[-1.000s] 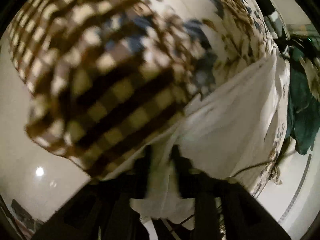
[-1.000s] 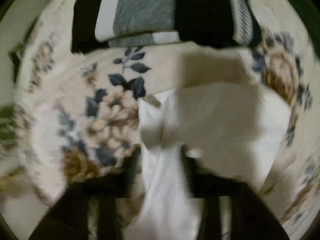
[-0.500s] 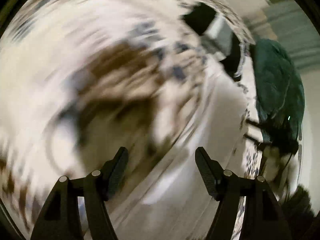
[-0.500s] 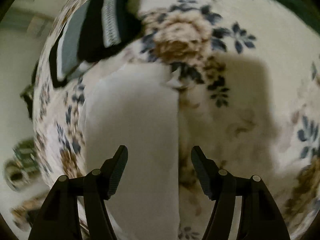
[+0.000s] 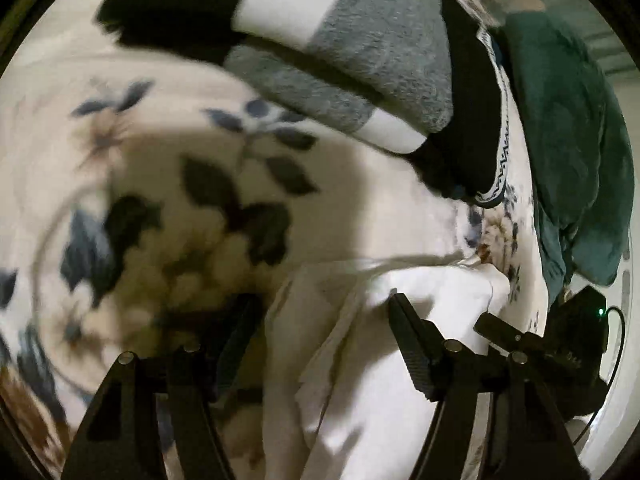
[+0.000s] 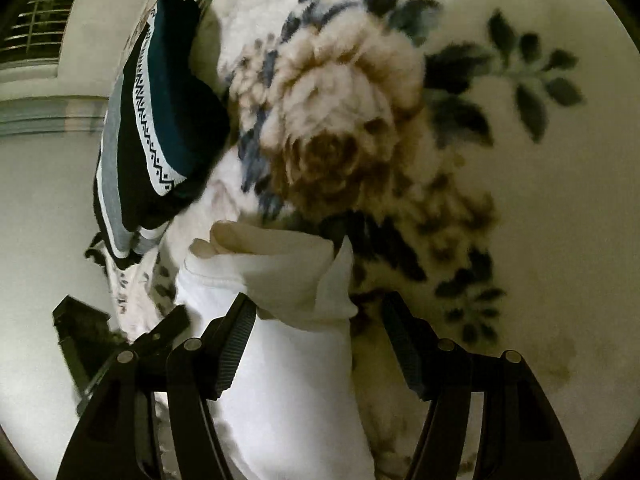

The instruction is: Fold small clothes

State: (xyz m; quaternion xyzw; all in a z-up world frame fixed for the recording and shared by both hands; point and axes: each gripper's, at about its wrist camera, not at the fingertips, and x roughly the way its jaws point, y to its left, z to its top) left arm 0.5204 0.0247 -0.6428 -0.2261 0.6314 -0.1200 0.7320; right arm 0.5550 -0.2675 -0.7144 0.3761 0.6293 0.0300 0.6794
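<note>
Folded garment (image 5: 372, 360) lies on the floral blanket (image 5: 160, 184), directly before both grippers. Left gripper (image 5: 320, 344): jaws apart, garment between them and reaching past the right finger. Right gripper (image 6: 316, 340): jaws apart, garment between them, nearer the left finger; bare blanket under the right finger. Beyond the garment, on the same blanket, a stack of folded clothes (image 5: 360, 56), apart from it; in the right wrist view the stack sits far left. A heaped cloth (image 5: 572, 152) lies off the blanket's edge, right of the stack.
</note>
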